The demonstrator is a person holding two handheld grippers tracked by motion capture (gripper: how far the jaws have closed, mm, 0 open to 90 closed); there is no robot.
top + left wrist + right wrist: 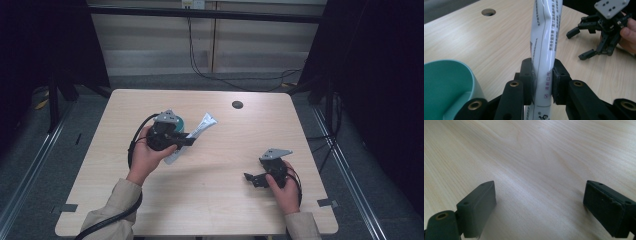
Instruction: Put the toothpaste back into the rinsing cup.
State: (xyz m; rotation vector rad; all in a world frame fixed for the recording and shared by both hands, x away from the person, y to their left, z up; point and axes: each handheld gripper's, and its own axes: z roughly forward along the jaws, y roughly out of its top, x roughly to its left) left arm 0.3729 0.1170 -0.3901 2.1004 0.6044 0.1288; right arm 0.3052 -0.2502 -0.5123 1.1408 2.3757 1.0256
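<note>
The left hand-held gripper (pixel 543 82) is clamping a white tube (pixel 546 47), its two black jaws pressing on either side of the tube near its lower end. In the left gripper view the tube is rising straight out from between the jaws, with printed lettering running along its length and a red line of text sitting right at the grip. In the high view the left hand-held gripper (pixel 187 141) is sitting over the left half of the bench (pixel 225 200), and the tube (pixel 204 125) is sticking out past it, angled away from the person toward the far side.

A teal cup (pixel 446 87) is standing just beside the left hand-held gripper, on the left of its jaws in its own view; in the high view the cup (pixel 181 123) is peeking out from behind the gripper's body. Whether cup and tube are touching is hard to tell.

The right hand-held gripper (pixel 539 207) is resting low over the bare bench with its jaws standing wide apart and nothing between them. In the high view the right hand-held gripper (pixel 252 179) is lying well apart from the left one, near the person's edge, and it is pointing leftward across the bench. A dark round hole (pixel 237 104) is lying in the bench beyond the tip of the tube.
</note>
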